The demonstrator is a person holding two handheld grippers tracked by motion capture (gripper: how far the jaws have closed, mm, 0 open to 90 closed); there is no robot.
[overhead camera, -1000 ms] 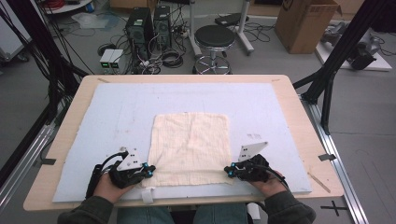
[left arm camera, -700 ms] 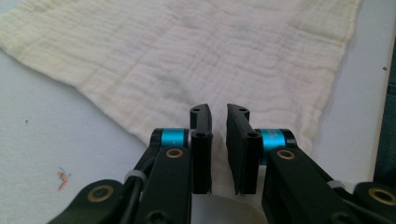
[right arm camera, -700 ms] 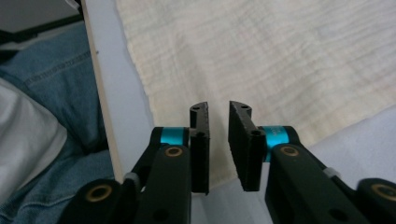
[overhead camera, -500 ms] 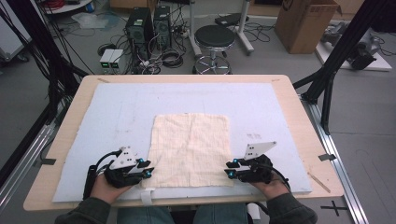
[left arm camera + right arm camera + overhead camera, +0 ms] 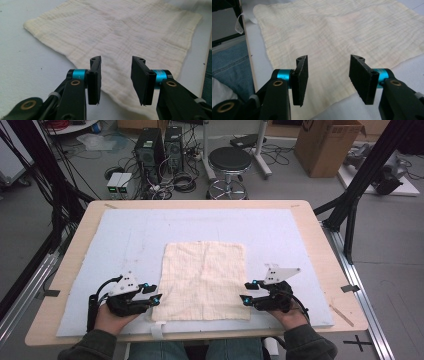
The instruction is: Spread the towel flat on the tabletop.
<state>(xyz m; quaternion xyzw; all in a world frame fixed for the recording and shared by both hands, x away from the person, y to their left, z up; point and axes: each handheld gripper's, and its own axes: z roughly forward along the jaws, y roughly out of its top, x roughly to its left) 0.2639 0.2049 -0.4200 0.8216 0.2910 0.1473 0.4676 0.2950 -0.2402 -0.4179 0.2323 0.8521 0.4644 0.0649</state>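
I have the left gripper (image 5: 156, 298) spread wide at the near left corner of the square cream gauze cloth (image 5: 205, 280), jaws either side of its edge without pinching. My right gripper (image 5: 246, 295) is equally spread at the near right corner. The cloth lies flat on the pale blue foam mat (image 5: 125, 240) covering the wooden table (image 5: 320, 245).
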